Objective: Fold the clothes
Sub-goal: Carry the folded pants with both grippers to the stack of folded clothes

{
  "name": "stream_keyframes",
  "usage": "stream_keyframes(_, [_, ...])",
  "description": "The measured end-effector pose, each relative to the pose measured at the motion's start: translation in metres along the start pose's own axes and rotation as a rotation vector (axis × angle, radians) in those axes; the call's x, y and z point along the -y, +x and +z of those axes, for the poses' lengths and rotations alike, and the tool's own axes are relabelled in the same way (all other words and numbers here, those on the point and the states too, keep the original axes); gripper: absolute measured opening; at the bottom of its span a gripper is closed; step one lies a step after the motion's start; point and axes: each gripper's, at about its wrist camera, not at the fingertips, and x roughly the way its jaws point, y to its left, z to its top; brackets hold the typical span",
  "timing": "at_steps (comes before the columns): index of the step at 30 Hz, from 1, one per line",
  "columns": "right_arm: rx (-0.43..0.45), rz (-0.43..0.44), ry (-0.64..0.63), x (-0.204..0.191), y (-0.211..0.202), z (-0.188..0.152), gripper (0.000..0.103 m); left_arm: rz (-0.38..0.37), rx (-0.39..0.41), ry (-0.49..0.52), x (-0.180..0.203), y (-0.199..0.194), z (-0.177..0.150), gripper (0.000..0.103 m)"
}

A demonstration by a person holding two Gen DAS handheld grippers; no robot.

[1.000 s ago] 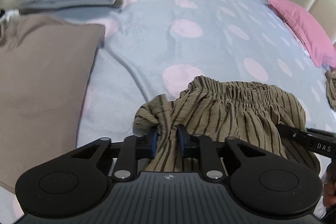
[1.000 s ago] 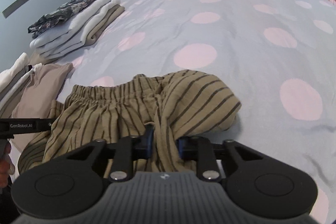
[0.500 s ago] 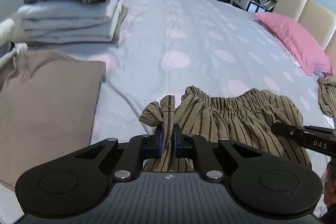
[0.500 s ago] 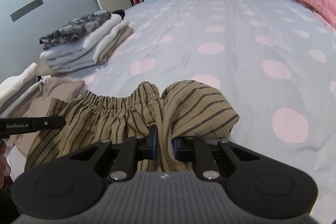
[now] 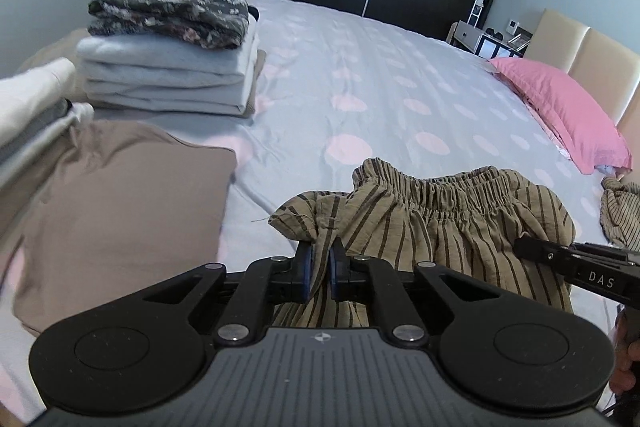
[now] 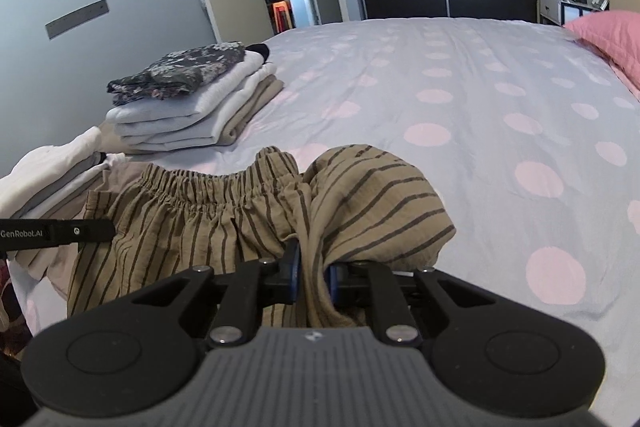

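Olive-brown striped shorts (image 5: pixel 452 223) with an elastic waistband hang between my two grippers above the bed. My left gripper (image 5: pixel 319 269) is shut on the left corner of the shorts. My right gripper (image 6: pixel 311 273) is shut on the bunched right corner of the shorts (image 6: pixel 224 215). The right gripper's finger shows in the left wrist view (image 5: pixel 576 265), and the left gripper's finger shows in the right wrist view (image 6: pixel 56 231). The lower part of the shorts is hidden behind the gripper bodies.
The bed (image 5: pixel 380 83) has a grey sheet with pink dots. A stack of folded clothes (image 5: pixel 172 67) lies at far left, a flat tan garment (image 5: pixel 120 211) at near left, a pink pillow (image 5: pixel 560 107) at right, and another striped garment (image 5: pixel 620 215) at the right edge.
Both grippers have risen and tilted up, lifting the shorts off the bed; more of the room is in view. Both stay shut on the shorts.
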Motion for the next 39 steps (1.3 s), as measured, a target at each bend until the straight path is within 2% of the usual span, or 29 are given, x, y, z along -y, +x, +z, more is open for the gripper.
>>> stream_keyframes(10, [0.001, 0.046, -0.062, -0.028, 0.004, 0.026, 0.015, 0.026, 0.046, -0.037, -0.017, -0.033, 0.003, 0.006])
stream_keyframes(16, [-0.005, 0.128, -0.120, -0.060, 0.029, 0.065, 0.014, 0.102, 0.074, -0.107, -0.041, -0.050, 0.008, 0.006])
stream_keyframes(22, [-0.036, 0.238, -0.236, -0.111, 0.068, 0.118, 0.014, 0.156, 0.110, -0.250, -0.080, -0.062, 0.011, 0.006])
stream_keyframes(27, [-0.101, 0.322, -0.368, -0.159, 0.106, 0.150, 0.014, 0.232, 0.110, -0.353, -0.109, -0.066, 0.009, 0.006])
stream_keyframes(33, [-0.185, 0.383, -0.537, -0.220, 0.161, 0.163, 0.014, 0.274, 0.091, -0.440, -0.133, -0.065, 0.004, 0.006])
stream_keyframes(39, [-0.274, 0.440, -0.600, -0.259, 0.217, 0.158, 0.014, 0.318, 0.056, -0.514, -0.149, -0.055, -0.003, 0.006])
